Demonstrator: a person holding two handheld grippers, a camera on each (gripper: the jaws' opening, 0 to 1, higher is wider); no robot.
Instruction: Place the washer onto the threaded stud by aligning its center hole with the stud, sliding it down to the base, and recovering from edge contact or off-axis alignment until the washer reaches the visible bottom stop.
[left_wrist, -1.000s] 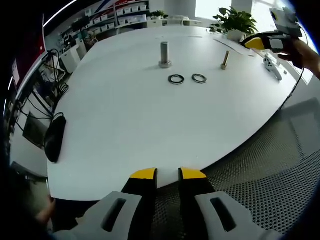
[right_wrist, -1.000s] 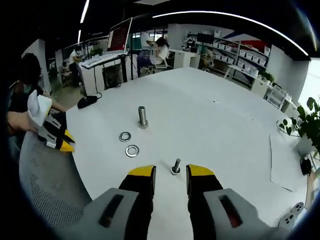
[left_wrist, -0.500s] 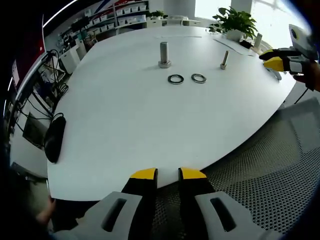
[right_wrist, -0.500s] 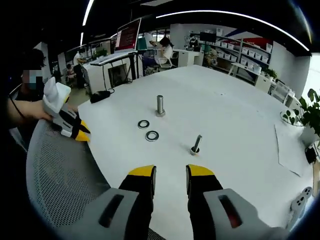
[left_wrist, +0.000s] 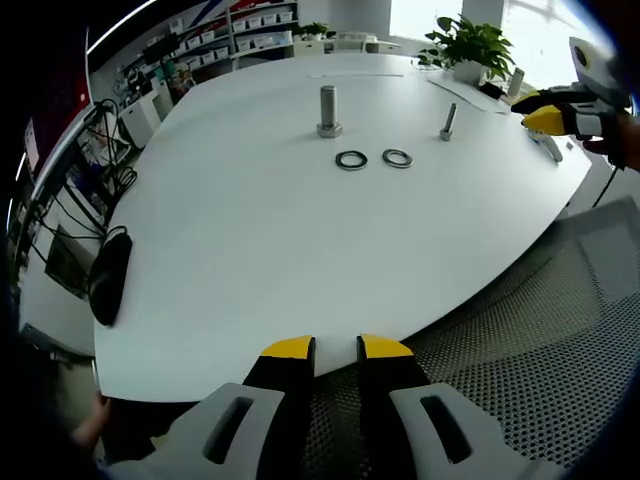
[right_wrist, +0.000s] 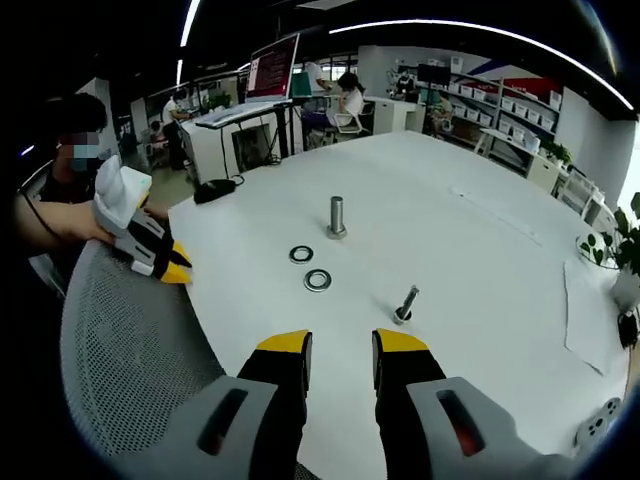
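While both tongs hang released, the stud (left_wrist: 328, 109) stands upright beside two flat washers (left_wrist: 352, 160).

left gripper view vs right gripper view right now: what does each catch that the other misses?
Left gripper view alone: a black computer mouse at the table's edge, and the right gripper entering from the right, jaws near closed.

Right gripper view alone: a monitor on a desk behind, and the left gripper held in a person's hand over the mesh chair.

Both: the white table, the upright threaded stud, two loose washers, and a smaller bolt. Each view's own jaws stand slightly apart, holding nothing.
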